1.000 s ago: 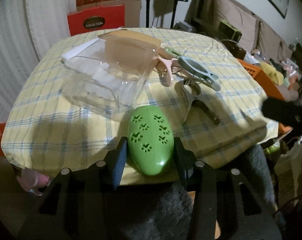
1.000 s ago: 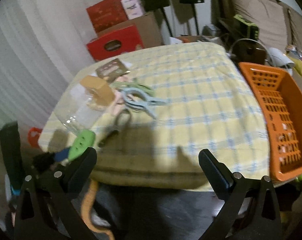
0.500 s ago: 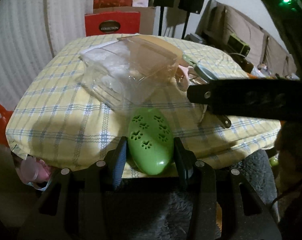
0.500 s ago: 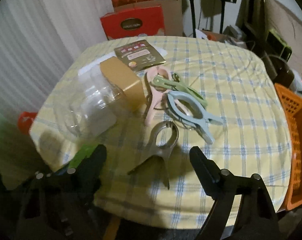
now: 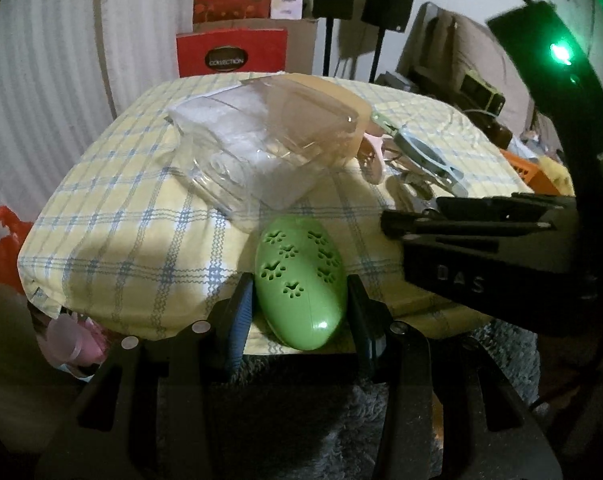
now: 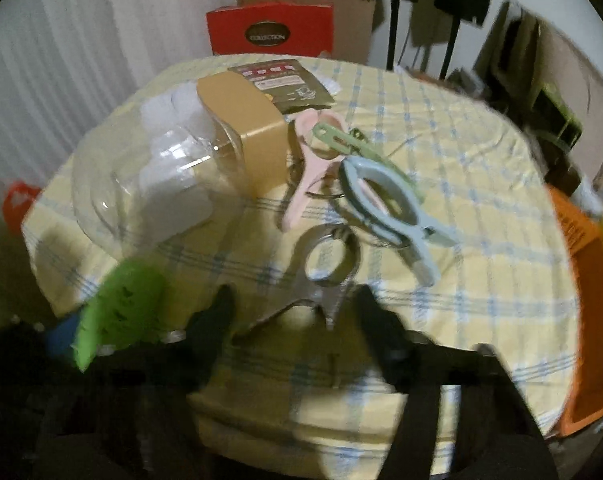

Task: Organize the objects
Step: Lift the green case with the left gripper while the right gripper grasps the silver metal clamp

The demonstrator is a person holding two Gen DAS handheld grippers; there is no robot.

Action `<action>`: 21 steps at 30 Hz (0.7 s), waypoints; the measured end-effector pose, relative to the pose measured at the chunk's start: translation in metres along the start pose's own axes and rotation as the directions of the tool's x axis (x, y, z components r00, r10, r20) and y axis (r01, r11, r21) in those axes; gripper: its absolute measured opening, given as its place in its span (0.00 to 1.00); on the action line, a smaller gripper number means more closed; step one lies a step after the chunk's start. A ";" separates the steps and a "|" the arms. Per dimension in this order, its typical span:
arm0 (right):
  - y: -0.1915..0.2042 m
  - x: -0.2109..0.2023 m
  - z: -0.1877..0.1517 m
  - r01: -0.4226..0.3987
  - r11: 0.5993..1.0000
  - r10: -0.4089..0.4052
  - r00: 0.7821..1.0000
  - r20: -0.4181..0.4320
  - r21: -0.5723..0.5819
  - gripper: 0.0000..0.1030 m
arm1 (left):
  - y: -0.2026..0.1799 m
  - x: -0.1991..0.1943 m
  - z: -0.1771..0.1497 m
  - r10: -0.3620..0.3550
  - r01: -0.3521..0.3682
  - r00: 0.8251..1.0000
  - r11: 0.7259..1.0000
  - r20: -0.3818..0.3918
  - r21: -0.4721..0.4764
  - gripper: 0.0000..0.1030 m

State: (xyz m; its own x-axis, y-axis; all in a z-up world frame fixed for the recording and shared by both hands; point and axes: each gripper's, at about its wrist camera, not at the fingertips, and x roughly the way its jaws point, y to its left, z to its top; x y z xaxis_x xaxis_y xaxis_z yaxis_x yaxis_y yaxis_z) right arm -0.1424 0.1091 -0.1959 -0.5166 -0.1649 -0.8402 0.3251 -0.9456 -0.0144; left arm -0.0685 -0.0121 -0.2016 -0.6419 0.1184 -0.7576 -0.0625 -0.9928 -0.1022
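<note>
You are mid-pickup. Your left claw [image 5: 299, 308] is clamped on the green paw-print case [image 5: 299, 280], held over the near edge of the counter [image 5: 113, 200], just short of the clear container [image 5: 261, 152] that lies on its side with its tan lid [image 6: 245, 136] turned toward the clips.

Your right claw [image 6: 295, 312] is closing around the grey clip [image 6: 325, 272], which lies flat near the counter's near edge with its ring end pointing away from you and its handles toward you. The handles sit between the jaws, but the right wrist view is smeared, so I cannot tell whether the pads have met the clip yet; they look a little apart from it.

The next move, as I judge it, calls for finishing the squeeze squarely on the handles before you lift. The blue clip [image 6: 393, 208] lies just beyond the ring end, with the pink clip [image 6: 309, 164] and green clip [image 6: 341, 140] behind it, so a skewed lift may drag them.
</note>
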 end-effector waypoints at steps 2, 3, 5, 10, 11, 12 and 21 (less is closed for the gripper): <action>-0.003 -0.001 -0.001 -0.008 1.000 0.008 1.000 -0.005 0.007 0.39 | 0.000 0.000 0.000 0.004 -0.004 1.000 1.000 0.000 -0.001 0.41; -0.004 -0.003 -0.003 -0.010 1.000 0.010 1.000 -0.009 0.006 0.39 | -0.001 0.000 0.001 0.007 -0.007 1.000 1.000 -0.001 0.000 0.41; -0.004 -0.006 -0.006 -0.011 1.000 0.011 1.000 -0.011 0.000 0.37 | -0.001 0.001 0.001 0.010 -0.010 1.000 1.000 -0.001 0.002 0.41; -0.008 -0.013 -0.013 -0.025 1.000 0.026 1.000 -0.017 0.017 0.31 | -0.002 0.000 -0.001 0.026 -0.026 1.000 1.000 0.001 -0.004 0.41; -0.008 -0.014 -0.013 -0.027 0.999 0.028 0.999 -0.021 0.019 0.31 | -0.003 0.000 -0.001 0.030 -0.030 1.000 1.000 0.002 -0.005 0.41; -0.008 -0.015 -0.014 -0.029 0.999 0.029 0.999 -0.026 0.018 0.31 | -0.002 0.000 -0.001 0.031 -0.031 1.000 0.999 0.002 -0.006 0.41; -0.025 -0.020 -0.020 -0.067 0.997 0.069 0.996 -0.057 0.041 0.30 | -0.002 0.000 -0.001 0.033 -0.033 0.999 0.999 0.003 -0.005 0.41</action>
State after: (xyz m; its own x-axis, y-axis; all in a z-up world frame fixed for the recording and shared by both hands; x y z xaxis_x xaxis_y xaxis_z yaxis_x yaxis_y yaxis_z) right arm -0.1240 0.1414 -0.1900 -0.4472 -0.2133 -0.8686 0.3262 -0.9431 0.0637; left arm -0.0678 -0.0099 -0.2020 -0.6459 0.0857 -0.7586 -0.0374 -0.9960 -0.0807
